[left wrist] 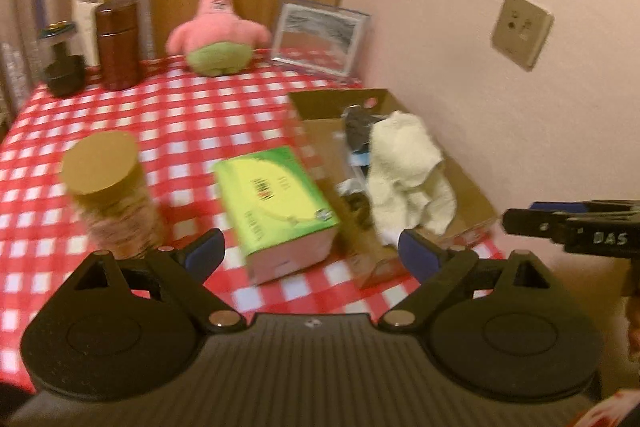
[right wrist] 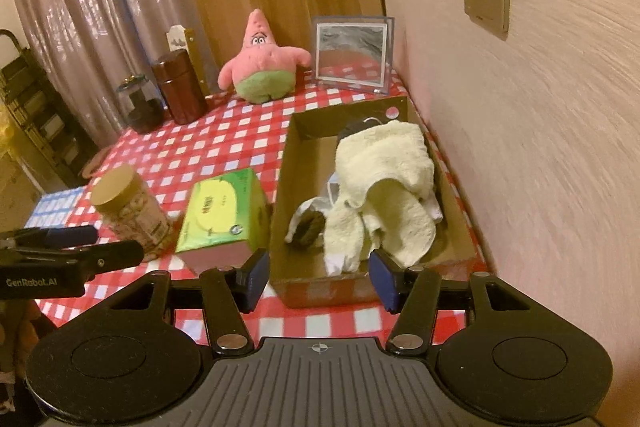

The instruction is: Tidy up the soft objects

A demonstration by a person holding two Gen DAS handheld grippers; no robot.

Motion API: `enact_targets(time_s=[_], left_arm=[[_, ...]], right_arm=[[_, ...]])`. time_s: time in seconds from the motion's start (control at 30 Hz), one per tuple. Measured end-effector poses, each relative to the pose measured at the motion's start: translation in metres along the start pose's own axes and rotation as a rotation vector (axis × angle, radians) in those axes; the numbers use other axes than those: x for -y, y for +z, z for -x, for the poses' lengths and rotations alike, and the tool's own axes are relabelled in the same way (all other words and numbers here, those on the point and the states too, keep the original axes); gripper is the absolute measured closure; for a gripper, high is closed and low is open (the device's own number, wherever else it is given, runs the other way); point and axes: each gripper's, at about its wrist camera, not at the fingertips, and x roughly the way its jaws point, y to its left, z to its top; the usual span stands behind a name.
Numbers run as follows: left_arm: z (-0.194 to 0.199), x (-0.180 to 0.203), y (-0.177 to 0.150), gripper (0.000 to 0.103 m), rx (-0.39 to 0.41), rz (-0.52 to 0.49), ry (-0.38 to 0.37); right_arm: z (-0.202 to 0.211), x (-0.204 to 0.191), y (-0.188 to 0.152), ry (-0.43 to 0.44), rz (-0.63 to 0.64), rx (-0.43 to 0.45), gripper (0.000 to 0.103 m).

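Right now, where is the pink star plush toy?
In both wrist views the pink star plush sits at the table's far edge, between the brown canister and the picture frame.

On the worktop (right wrist: 240, 143), a towel (right wrist: 384, 179) lies in the cardboard box (right wrist: 280, 203); a tissue pack (right wrist: 224, 215) sits just left, a jar (right wrist: 128, 211) further left, a plush star (right wrist: 264, 63) behind.

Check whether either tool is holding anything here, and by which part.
Nothing is held. The left tool and the right tool both stand open with empty gaps. The towel lies loose in the cardboard box.
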Motion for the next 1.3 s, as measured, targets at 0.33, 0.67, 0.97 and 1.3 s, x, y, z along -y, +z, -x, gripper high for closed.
enact_targets(time_s=[0.33,0.67,0.97,1.3], left_arm=[[0.052,-0.02,-0.028,0.011,0.037,0.056,0.088],[0.09,-0.037,-0.055,0.012,0.052,0.129,0.111],[0.106,-0.038,-0.072,0.012,0.136,0.136,0.134],[0.106,-0.034,-0.082,0.012,0.051,0.105,0.171]], right_arm=[[0.027,-0.042,-0.027,0.016,-0.007,0.018,0.047],[0.041,-0.074,-0.05,0.034,0.029,0.015,0.046],[0.041,-0.08,-0.063,0.042,0.047,0.007,0.046],[0.039,-0.077,-0.071,0.023,0.06,-0.014,0.046]])
